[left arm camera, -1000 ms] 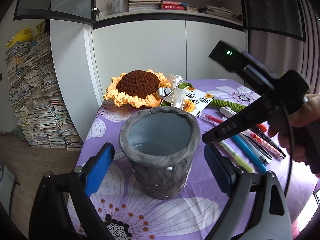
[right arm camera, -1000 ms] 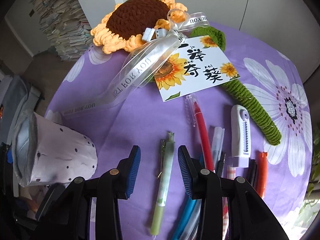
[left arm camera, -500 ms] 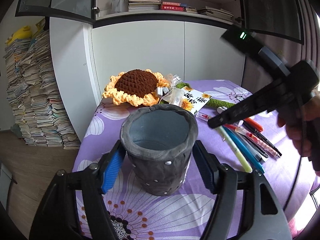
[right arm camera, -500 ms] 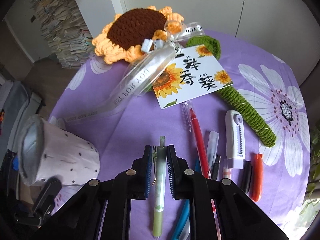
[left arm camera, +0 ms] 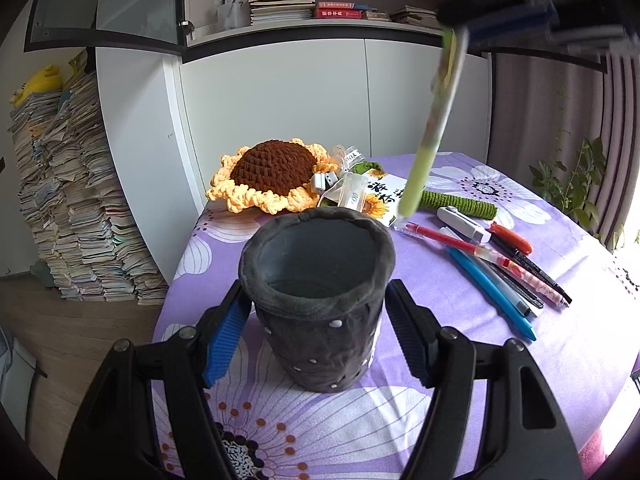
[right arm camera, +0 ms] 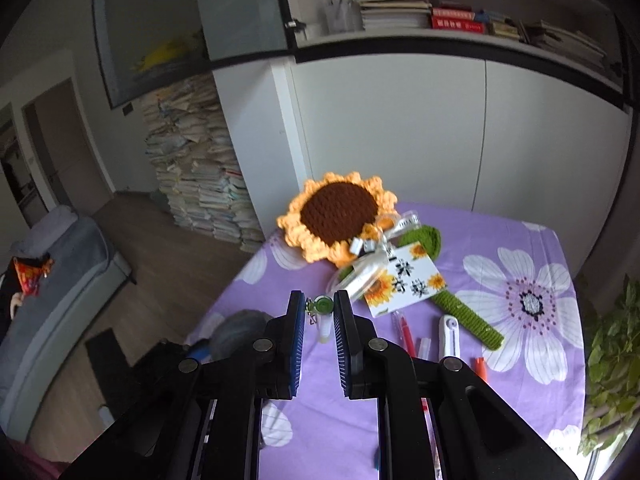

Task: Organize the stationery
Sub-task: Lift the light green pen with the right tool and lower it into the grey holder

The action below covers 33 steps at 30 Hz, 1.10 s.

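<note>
A grey felt pen cup stands upright on the purple flowered tablecloth. My left gripper is shut on the cup, one pad on each side. My right gripper is shut on a green pen and holds it in the air. In the left wrist view the green pen hangs nearly upright, tip down, above and right of the cup's rim. Several pens lie in a row on the cloth right of the cup.
A crochet sunflower with a green stem, ribbon and card lies behind the cup. A white correction tape lies by the pens. White cabinets, a paper stack and a plant surround the table.
My right gripper has lifted the green pen off the cloth and swung it upright over the cup area. My left gripper has closed tighter around the cup.
</note>
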Motion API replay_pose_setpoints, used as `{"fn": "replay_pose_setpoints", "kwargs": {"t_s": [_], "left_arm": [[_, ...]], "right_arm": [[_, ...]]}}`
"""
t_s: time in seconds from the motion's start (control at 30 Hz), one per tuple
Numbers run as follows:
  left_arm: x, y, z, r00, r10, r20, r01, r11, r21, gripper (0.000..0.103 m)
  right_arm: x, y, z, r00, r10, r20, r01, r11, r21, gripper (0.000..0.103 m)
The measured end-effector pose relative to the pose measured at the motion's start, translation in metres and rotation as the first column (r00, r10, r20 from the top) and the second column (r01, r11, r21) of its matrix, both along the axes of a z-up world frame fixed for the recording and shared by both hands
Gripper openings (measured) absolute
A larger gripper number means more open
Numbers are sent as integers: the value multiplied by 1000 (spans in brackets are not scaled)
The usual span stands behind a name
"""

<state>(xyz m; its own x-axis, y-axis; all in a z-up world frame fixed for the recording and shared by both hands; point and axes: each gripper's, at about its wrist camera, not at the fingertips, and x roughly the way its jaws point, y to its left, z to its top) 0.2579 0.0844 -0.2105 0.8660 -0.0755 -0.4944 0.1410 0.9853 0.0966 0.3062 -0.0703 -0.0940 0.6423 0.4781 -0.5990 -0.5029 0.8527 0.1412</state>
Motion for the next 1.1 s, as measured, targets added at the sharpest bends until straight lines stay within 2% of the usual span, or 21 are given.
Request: {"fn": "replay_pose_setpoints", "kwargs": {"t_s": [0.17, 0.33, 0.6, 0.83, 1.1], "left_arm": [[0, -2, 0, 1000, 5, -2, -5, 1000, 12, 69], [0, -2, 0, 1000, 8, -4, -7, 1000, 19, 69], [0, -2, 0, 1000, 7, -3, -7, 1000, 20, 69], [0, -1, 0, 1000, 5, -4, -5, 1000, 16, 69], [1, 0, 0, 1000, 6, -7, -6, 1000, 5, 69]], "right_arm": [[-9, 14, 25, 996, 63, 71, -66, 997, 46, 16], [-7, 29, 28, 991, 106, 83, -111, 992, 59, 16], [19, 49, -10, 990, 138, -37, -137, 990, 34, 16], [30, 68, -44, 975, 173, -140, -178, 984, -21, 16], [36, 70, -58, 968, 165, -190, -172, 985, -20, 16]]}}
